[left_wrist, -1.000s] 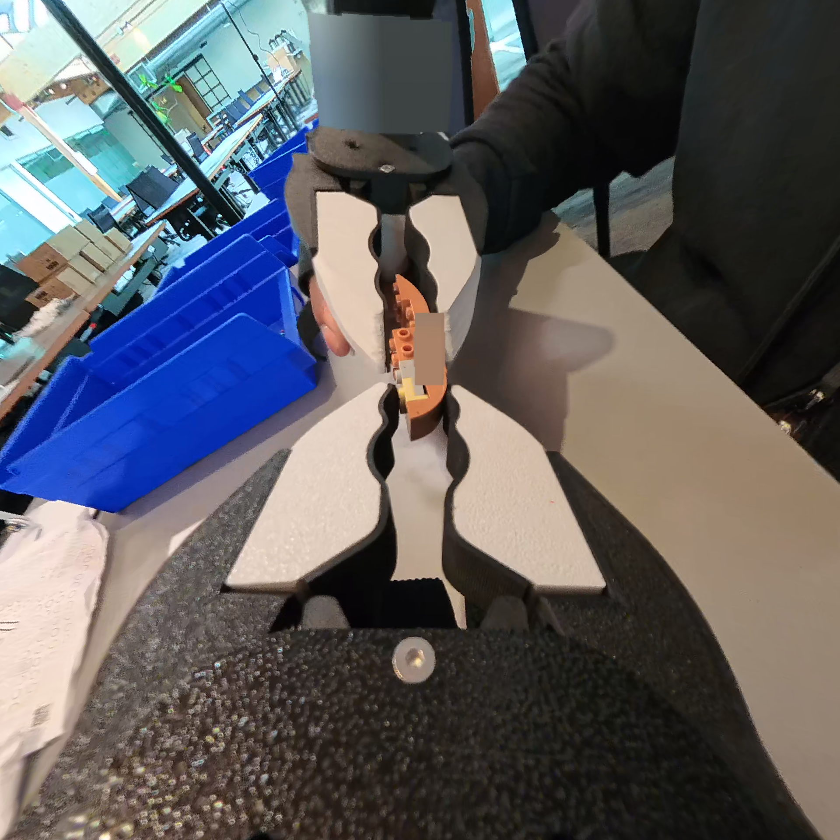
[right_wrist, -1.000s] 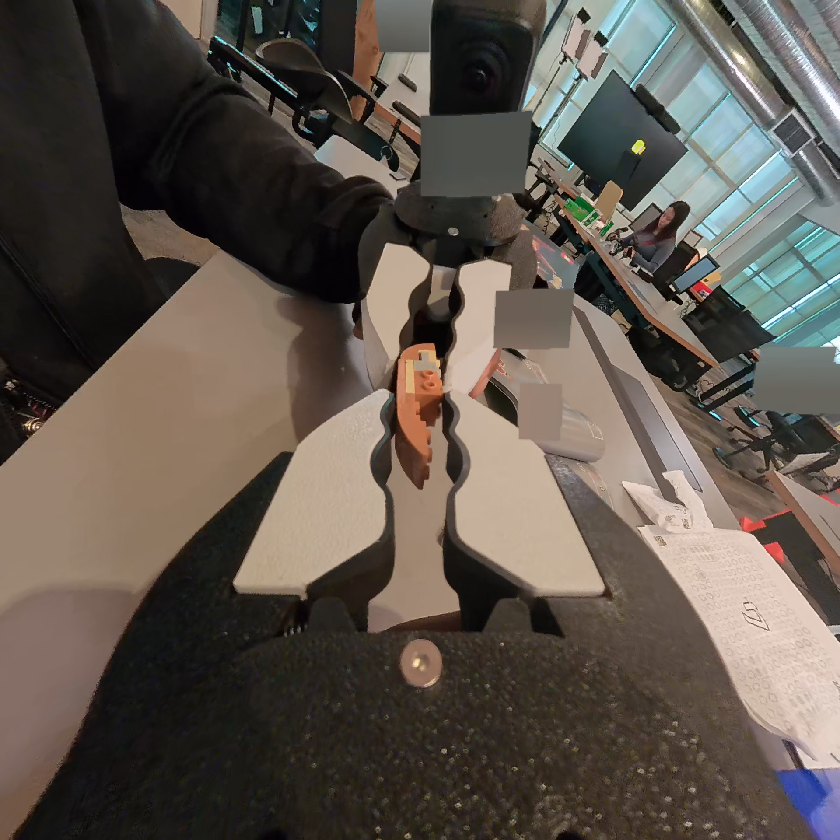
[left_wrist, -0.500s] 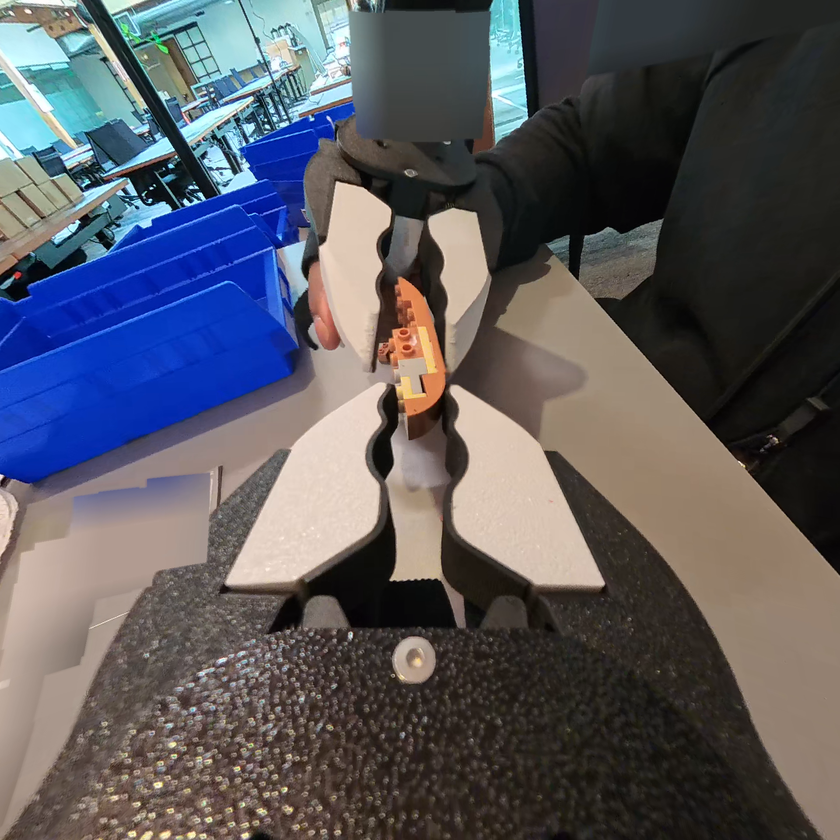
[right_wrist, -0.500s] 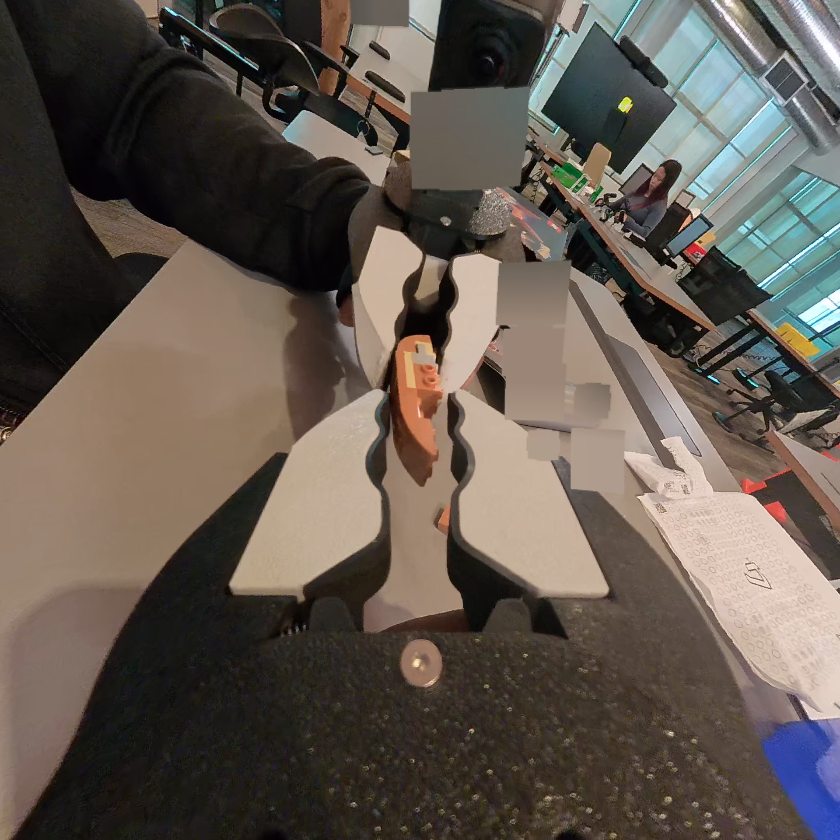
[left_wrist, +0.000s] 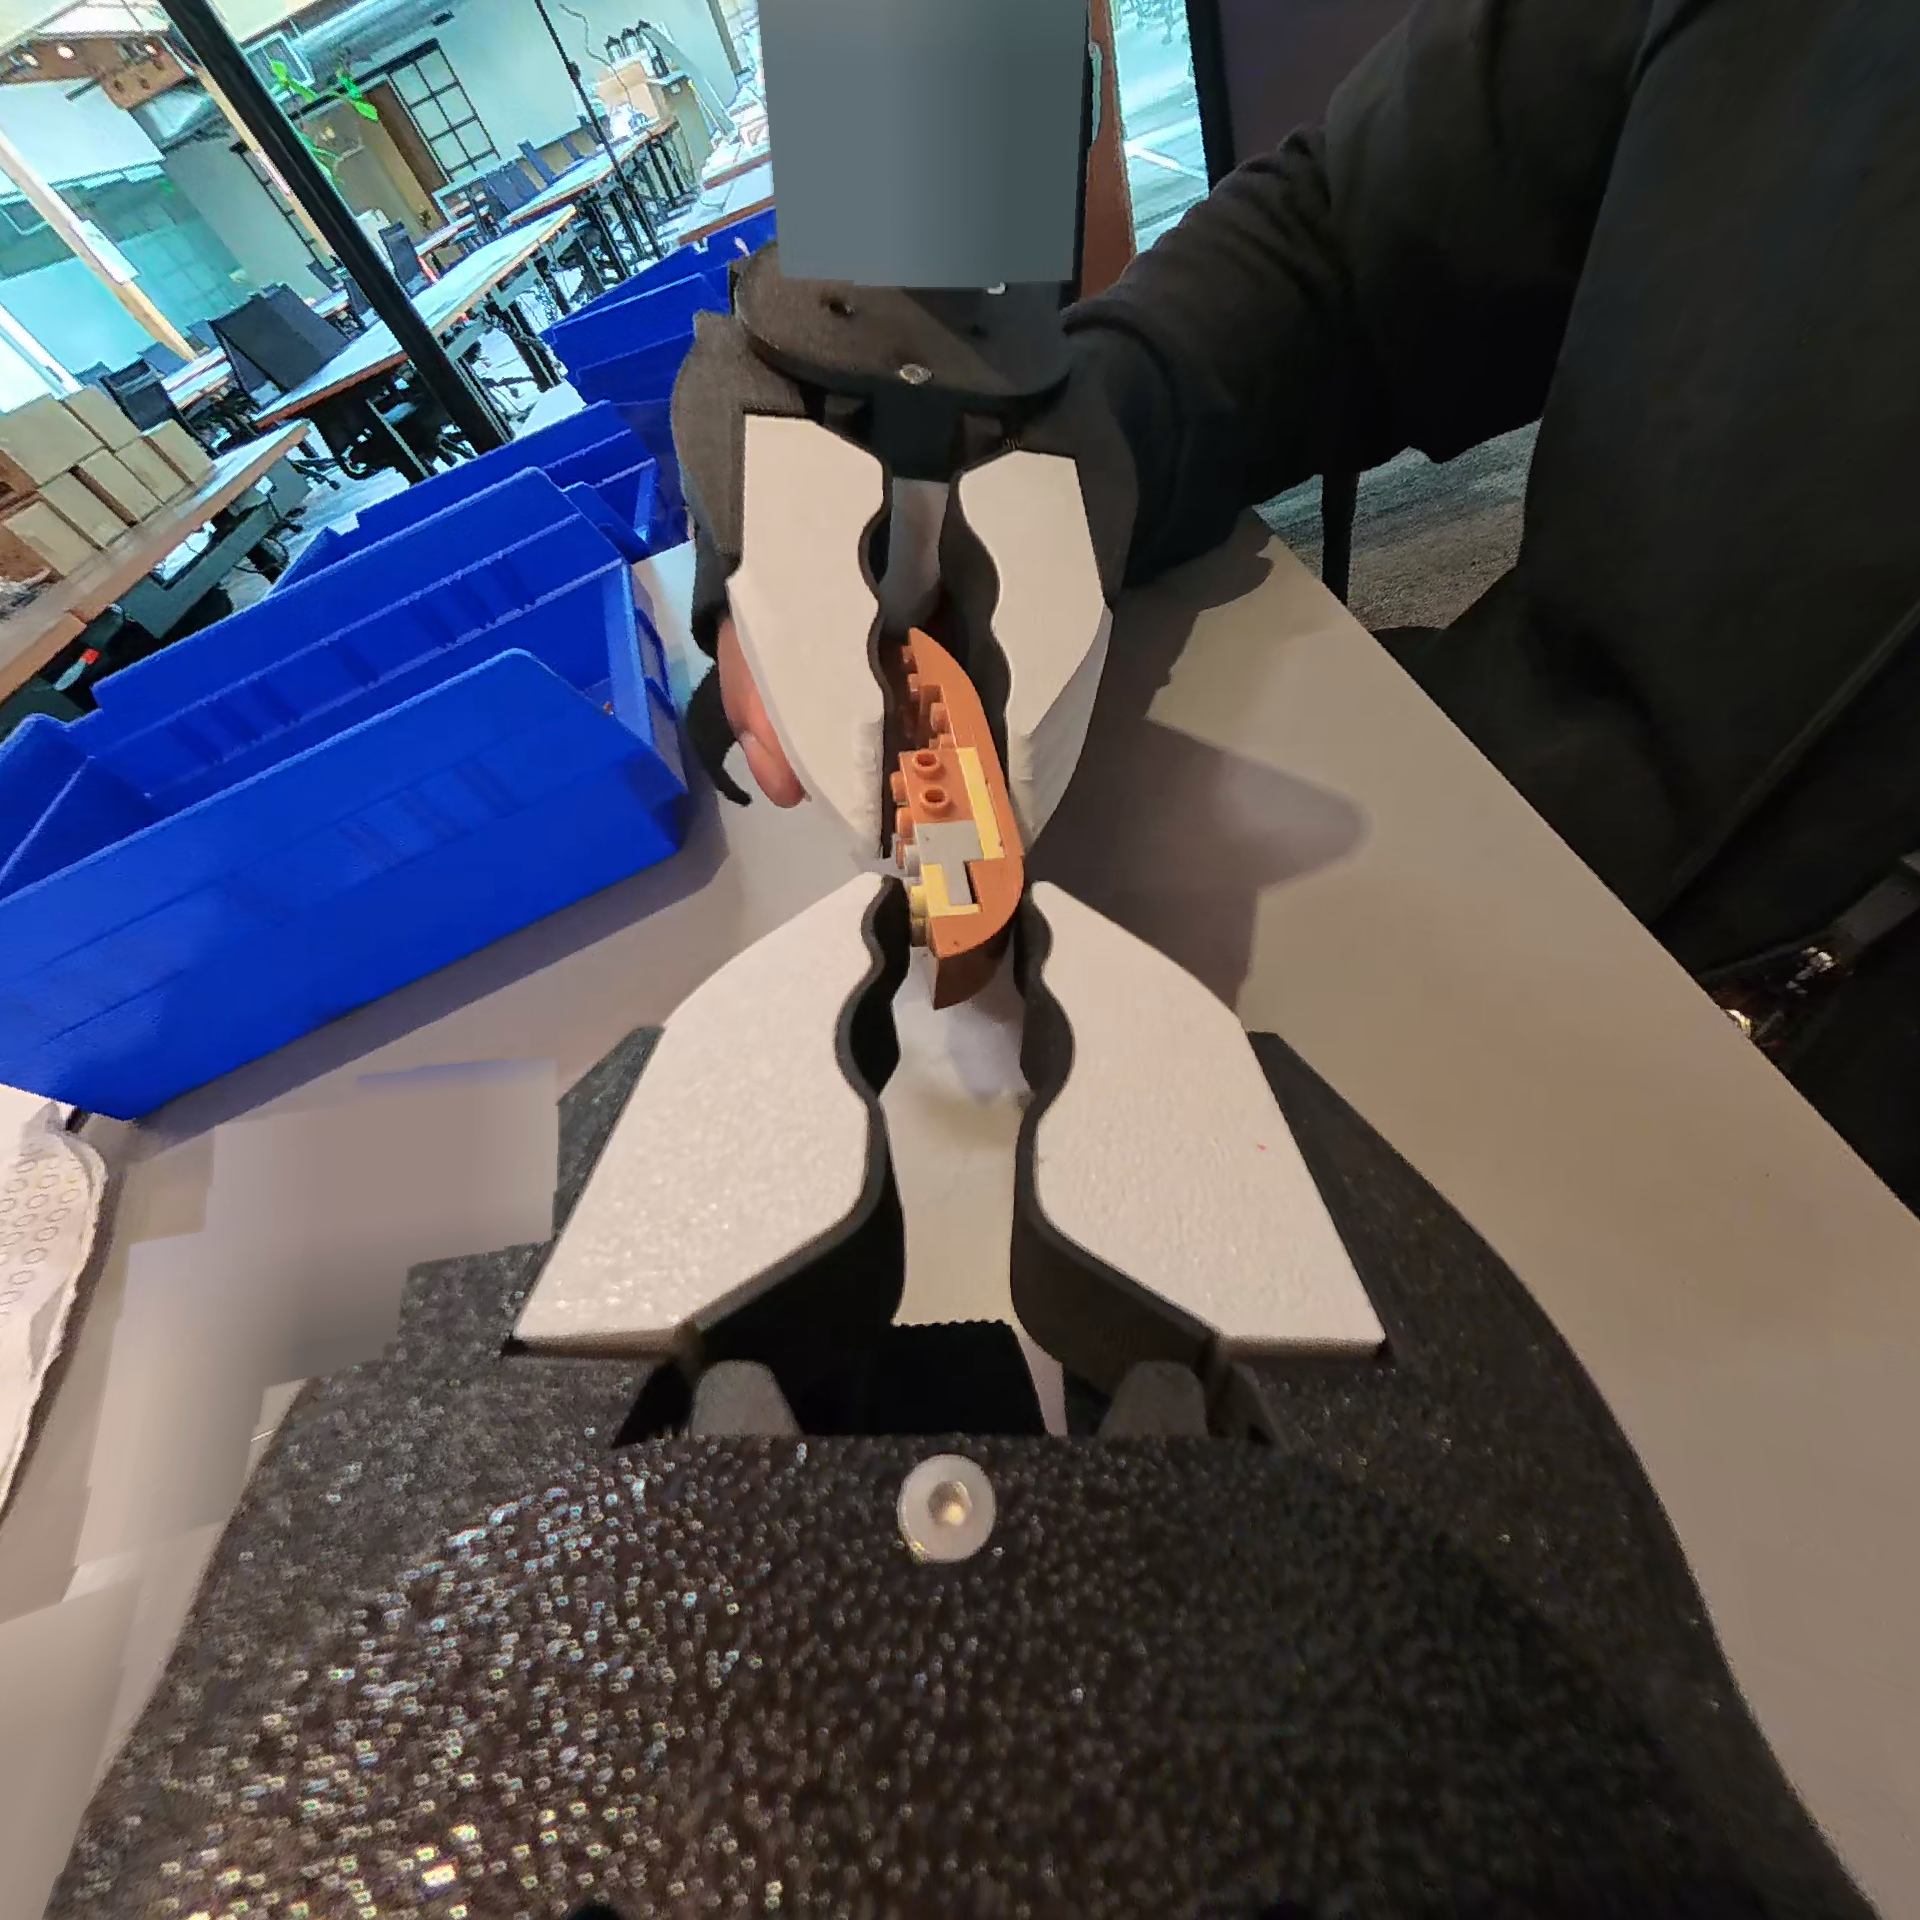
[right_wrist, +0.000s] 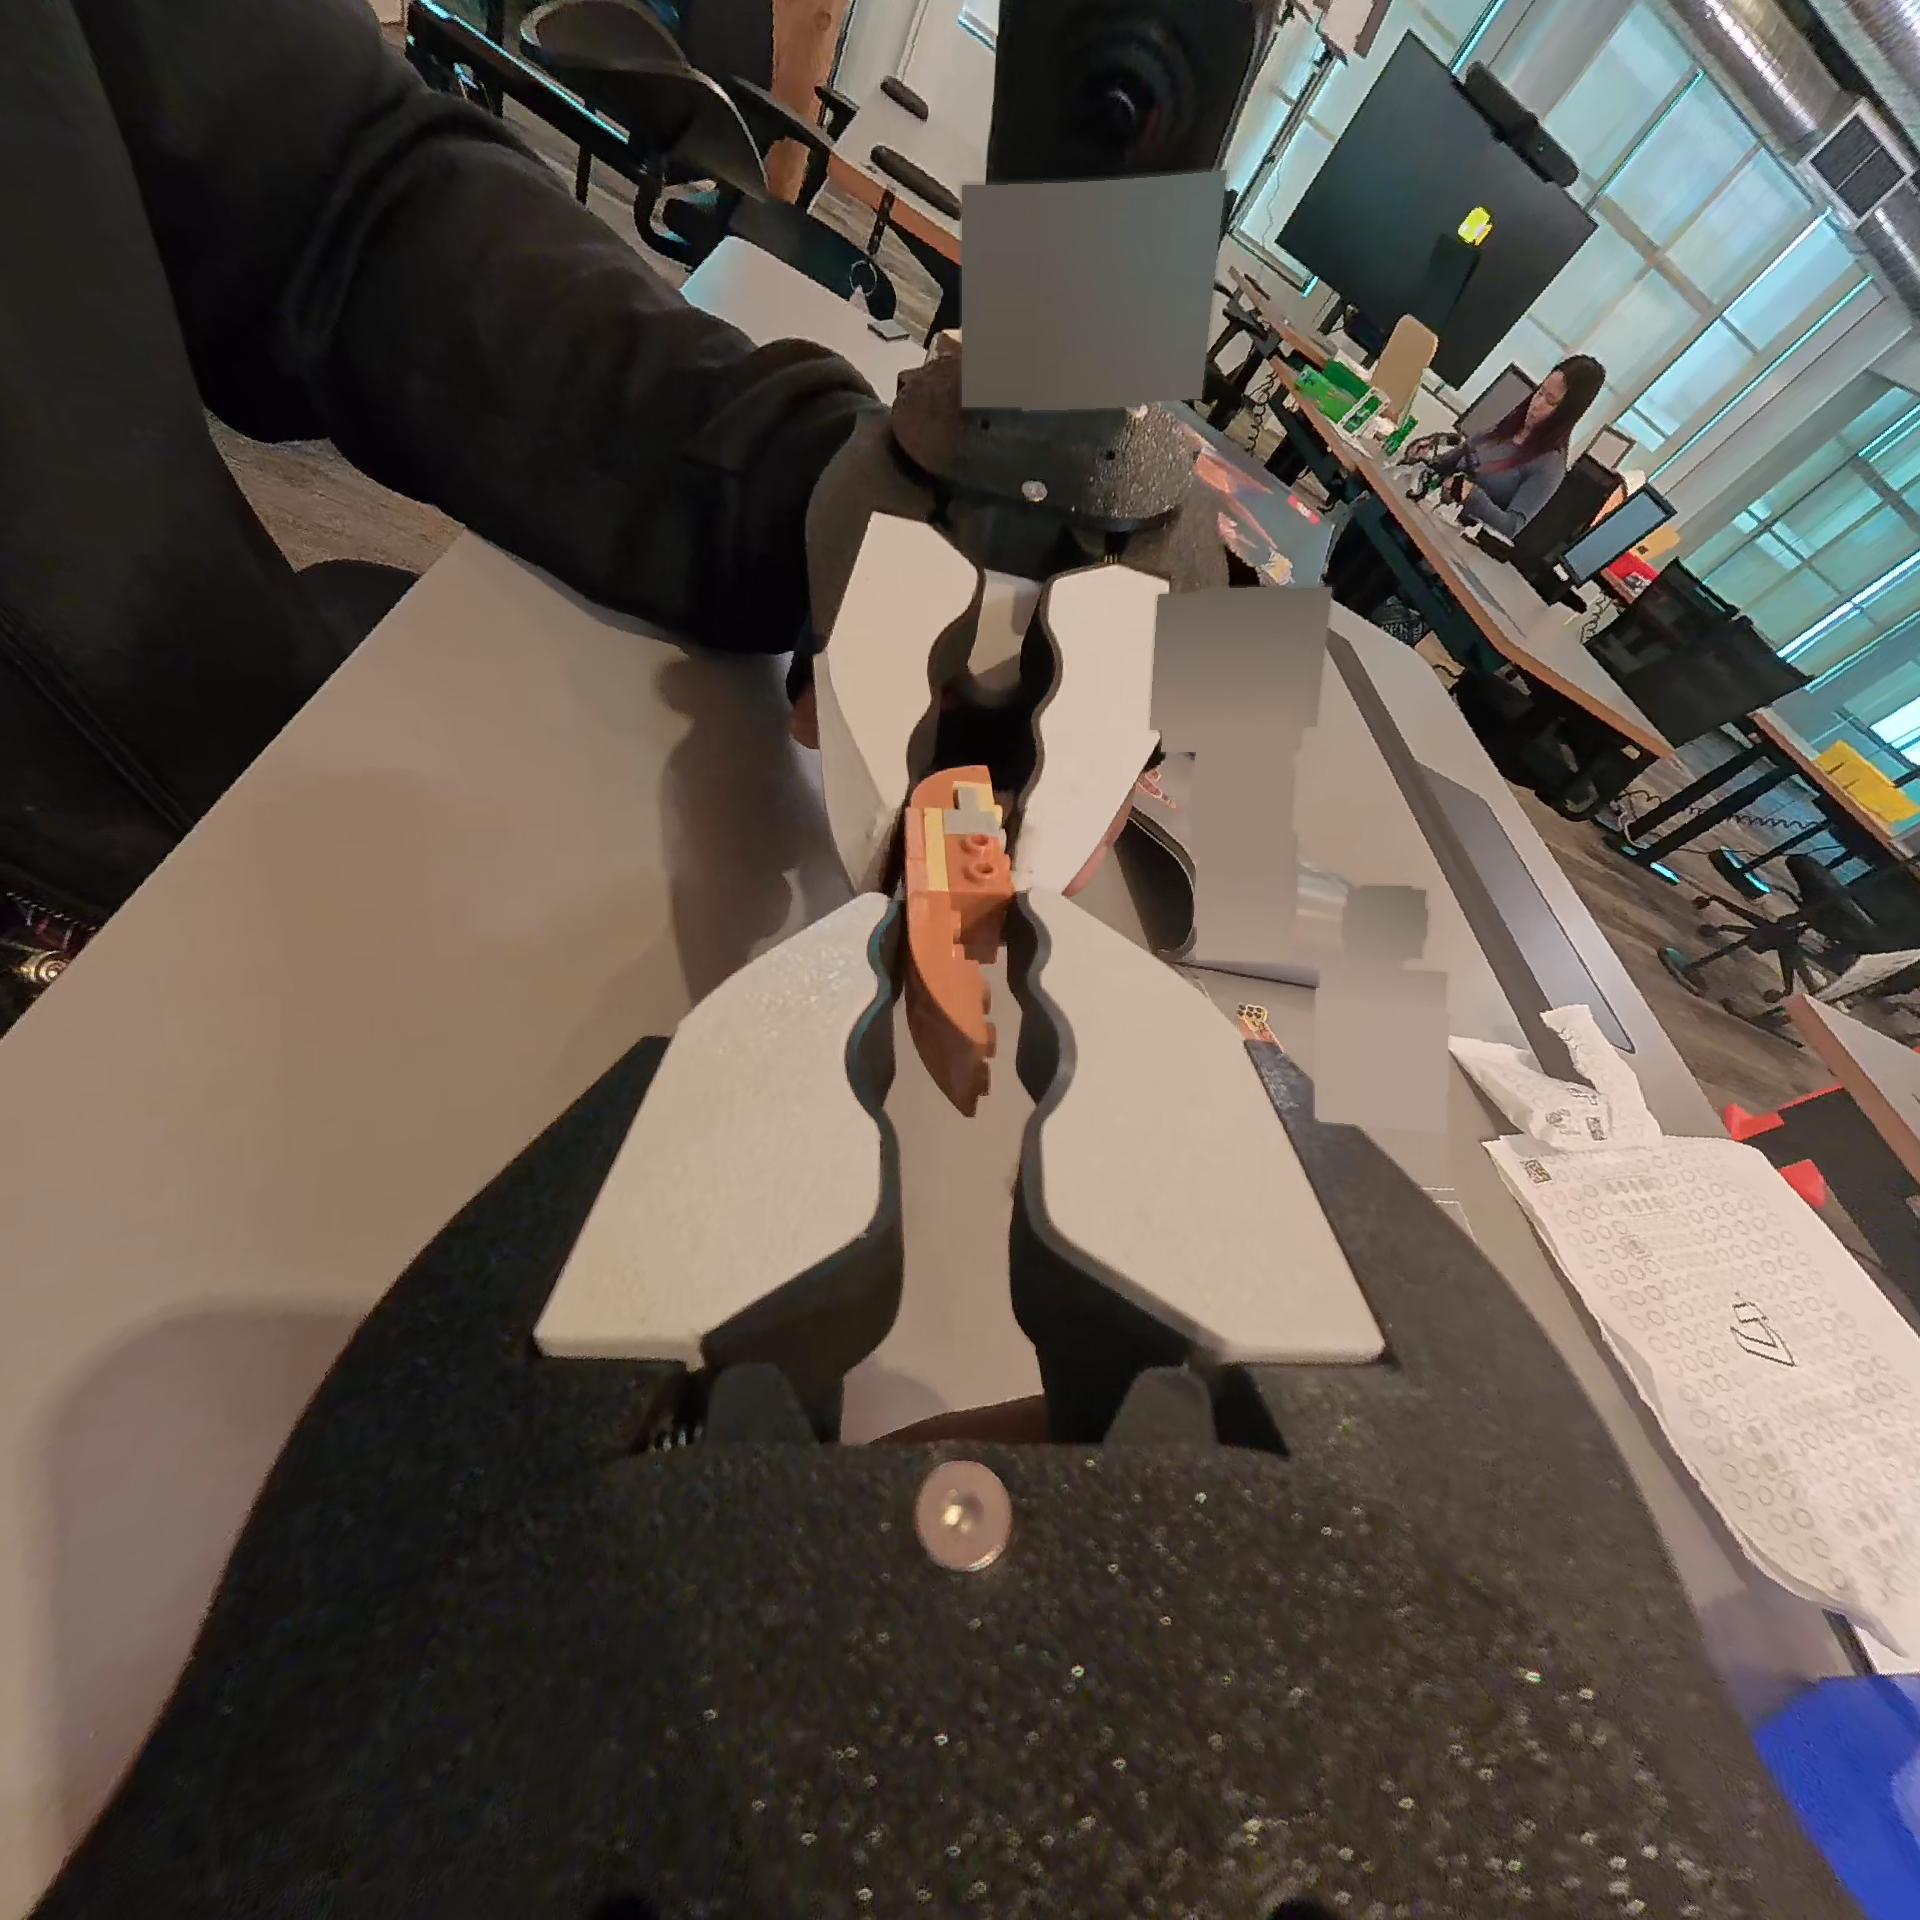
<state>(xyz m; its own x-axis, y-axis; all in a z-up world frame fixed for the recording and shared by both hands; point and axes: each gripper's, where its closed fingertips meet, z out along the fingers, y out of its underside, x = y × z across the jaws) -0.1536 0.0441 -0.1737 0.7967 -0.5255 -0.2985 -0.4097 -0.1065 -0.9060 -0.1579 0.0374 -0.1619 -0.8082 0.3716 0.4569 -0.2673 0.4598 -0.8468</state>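
Both grippers — left gripper (left_wrist: 951, 914), right gripper (right_wrist: 961, 914) — clamp opposite ends of one brown brick boat (left_wrist: 961, 821), jaws nearly closed. Likely light, stiff, smooth — could snap apart; hold the curved hull sides.

We find grey patches laid over the camera mounts, the brown brick boat's (left_wrist: 961, 831) mid-hull hidden between fingertips, blue bins (left_wrist: 312, 831) cut off left — printed sheet (right_wrist: 1766, 1351) cropped right.

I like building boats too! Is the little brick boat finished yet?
Partly built: the brown boat has yellow and grey bricks on top. Both grippers, left and right, pinch it above the table. I can't tell what's left.
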